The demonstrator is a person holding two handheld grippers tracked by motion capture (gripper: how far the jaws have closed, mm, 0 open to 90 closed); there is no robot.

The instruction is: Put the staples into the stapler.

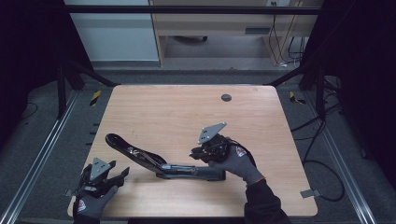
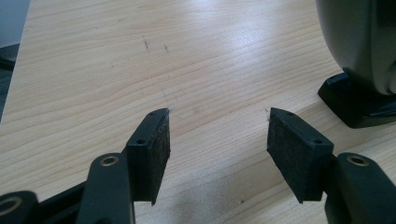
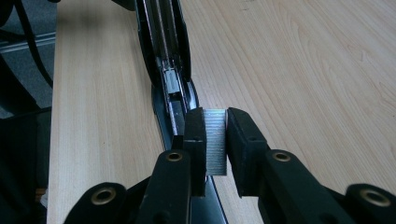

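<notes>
My right gripper [image 3: 215,140] is clamped on a strip of staples [image 3: 216,142], held just above the open stapler [image 1: 159,161], which lies flat across the near half of the table [image 1: 187,112], its lid swung out toward ten o'clock. My left gripper [image 2: 217,140] rests at seven o'clock with its jaws apart and nothing between them, just beside the stapler's base. If I come down tilted, the strip could miss the narrow channel [image 3: 170,86], jam, or snap. With nothing bracing the stapler, a push might slide it.

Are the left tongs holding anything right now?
No, the left tongs stand open over bare table, nothing between their pads.
</notes>
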